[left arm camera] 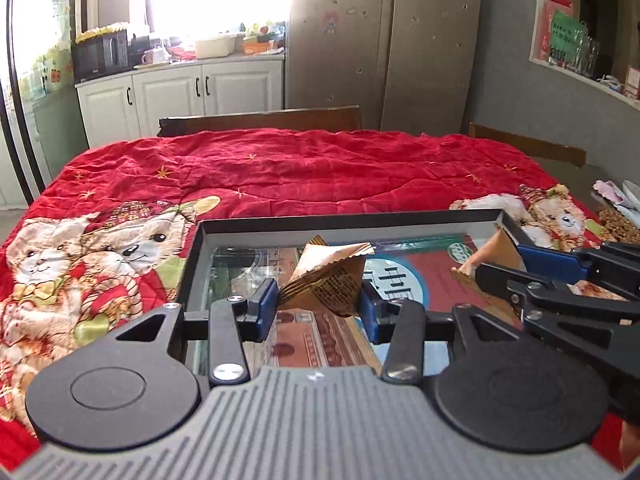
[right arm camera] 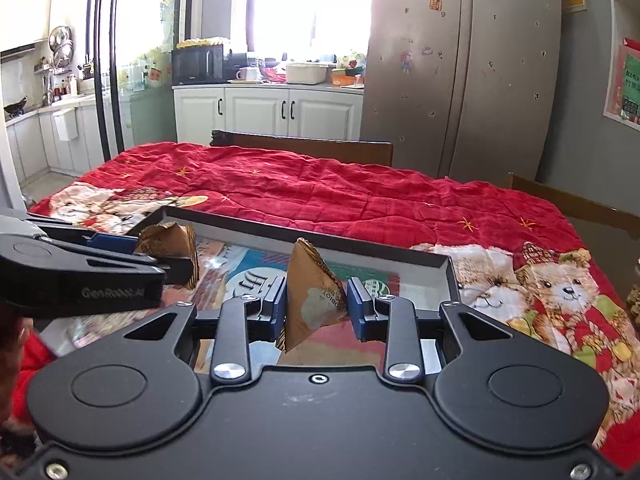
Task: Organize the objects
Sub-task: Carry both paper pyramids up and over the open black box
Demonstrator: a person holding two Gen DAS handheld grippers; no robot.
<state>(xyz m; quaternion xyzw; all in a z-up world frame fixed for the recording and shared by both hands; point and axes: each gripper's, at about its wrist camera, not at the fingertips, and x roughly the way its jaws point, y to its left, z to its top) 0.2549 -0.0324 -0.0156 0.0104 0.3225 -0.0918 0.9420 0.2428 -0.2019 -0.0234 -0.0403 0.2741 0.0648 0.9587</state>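
In the left wrist view, the left gripper (left arm camera: 319,300) is squeezing a brown paper packet (left arm camera: 326,280) between its blue pads, over the black tray (left arm camera: 344,218) on the red blanket (left arm camera: 280,168).

In the right wrist view, the right gripper (right arm camera: 317,308) is holding another brown packet (right arm camera: 306,296); the left pad is touching it, the right pad is just beside it.

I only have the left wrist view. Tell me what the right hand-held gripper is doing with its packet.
Observer: The right hand-held gripper has its brown packet standing on edge between both fingers, over the tray.
Operator: Describe the packet face turned away from me.
Observer: It carries a pale grey patch with dark print beside it.
Operator: Report where my left hand-held gripper sits from that side.
Observer: The left hand-held gripper is at the tray's left end, gripping a second packet near the far-left corner.
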